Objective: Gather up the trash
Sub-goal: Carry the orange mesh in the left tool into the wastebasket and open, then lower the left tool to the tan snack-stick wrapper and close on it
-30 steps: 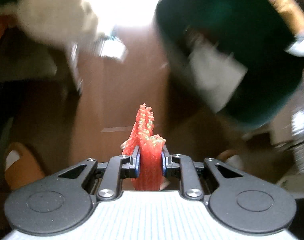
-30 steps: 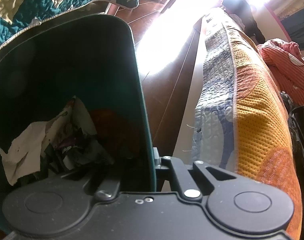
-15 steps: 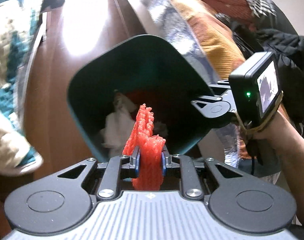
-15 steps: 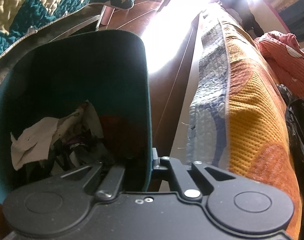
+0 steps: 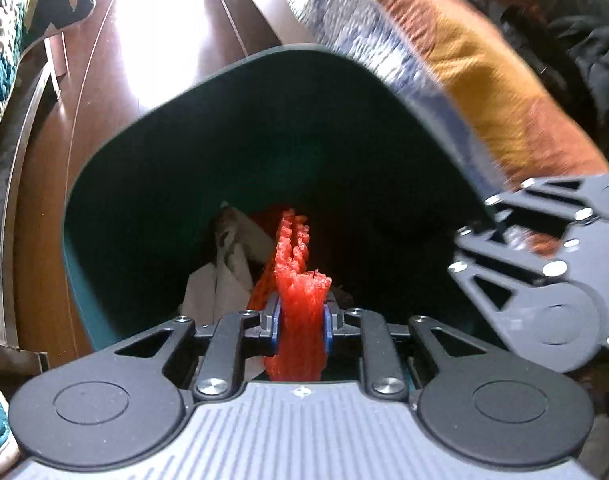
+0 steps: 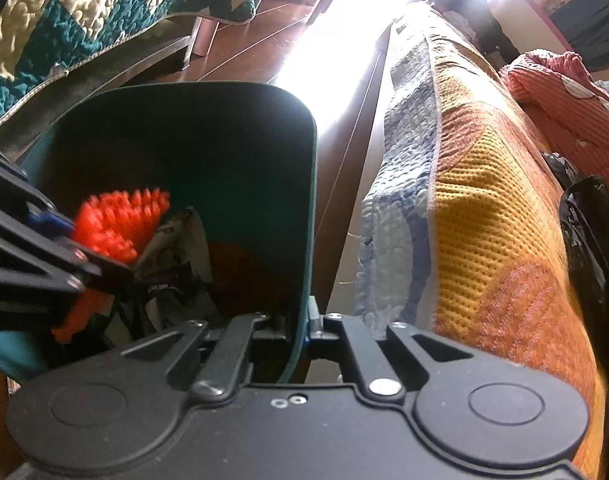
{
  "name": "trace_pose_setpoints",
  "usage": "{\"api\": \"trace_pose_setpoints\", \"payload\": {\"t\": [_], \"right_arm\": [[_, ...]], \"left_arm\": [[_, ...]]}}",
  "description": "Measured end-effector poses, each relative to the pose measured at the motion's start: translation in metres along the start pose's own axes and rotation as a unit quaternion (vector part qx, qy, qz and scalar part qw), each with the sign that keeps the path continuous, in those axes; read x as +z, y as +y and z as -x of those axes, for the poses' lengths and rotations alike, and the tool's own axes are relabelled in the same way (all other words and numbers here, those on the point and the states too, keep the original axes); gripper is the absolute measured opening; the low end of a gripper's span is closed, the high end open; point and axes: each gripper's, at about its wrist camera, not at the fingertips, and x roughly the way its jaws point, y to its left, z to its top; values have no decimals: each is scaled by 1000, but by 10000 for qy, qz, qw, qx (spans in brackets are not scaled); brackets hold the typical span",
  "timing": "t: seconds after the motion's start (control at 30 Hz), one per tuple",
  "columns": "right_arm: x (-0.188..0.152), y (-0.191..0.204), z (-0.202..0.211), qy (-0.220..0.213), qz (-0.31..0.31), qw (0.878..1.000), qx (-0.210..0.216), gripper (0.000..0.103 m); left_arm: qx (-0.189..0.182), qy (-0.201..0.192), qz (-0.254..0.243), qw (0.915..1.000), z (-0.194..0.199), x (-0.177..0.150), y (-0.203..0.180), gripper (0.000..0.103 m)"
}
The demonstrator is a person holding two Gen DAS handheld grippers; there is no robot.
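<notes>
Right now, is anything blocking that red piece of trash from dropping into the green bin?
Nothing visible does. The left gripper holds the red trash inside the mouth of the green bin, above crumpled paper; the right gripper clamps the bin's wall.

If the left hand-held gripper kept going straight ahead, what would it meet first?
Probably the crumpled paper trash in the green bin. The left hand-held gripper, holding red netting, points into the bin's mouth; depth is unclear.

A home bedroom: quilted bedspreads (image 6: 456,184) hang at left and right over a polished wooden floor (image 6: 264,32), clothes (image 6: 564,92) piled far right.
</notes>
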Motion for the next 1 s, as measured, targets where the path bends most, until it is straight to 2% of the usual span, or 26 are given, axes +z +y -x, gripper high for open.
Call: {"api": "trace_pose_setpoints", "payload": {"t": [0.27, 0.33, 0.4, 0.43, 0.63, 0.77, 1.0], "right_arm": [[-1, 2, 1, -25, 27, 10000, 0, 5], [0, 3, 2, -40, 32, 10000, 14, 5], [0, 4, 3, -55, 64, 10000, 6, 5], [1, 4, 3, -65, 71, 10000, 7, 5], [2, 5, 3, -98, 75, 9999, 11, 5], [3, 6, 4, -121, 93, 9999, 16, 5], [4, 9, 5, -151, 148, 9998, 8, 5]], "left_arm": [[107, 134, 29, 9998, -8, -9, 1, 22], [121, 128, 46, 9998, -6, -10, 2, 32], [189, 88, 57, 9998, -4, -12, 2, 65], [251, 21, 50, 9997, -3, -12, 2, 70], [324, -84, -9, 9994, 13, -18, 3, 72], [404, -196, -72, 9990, 29, -27, 5, 79], [367, -296, -2, 9989, 56, -39, 12, 79]]}}
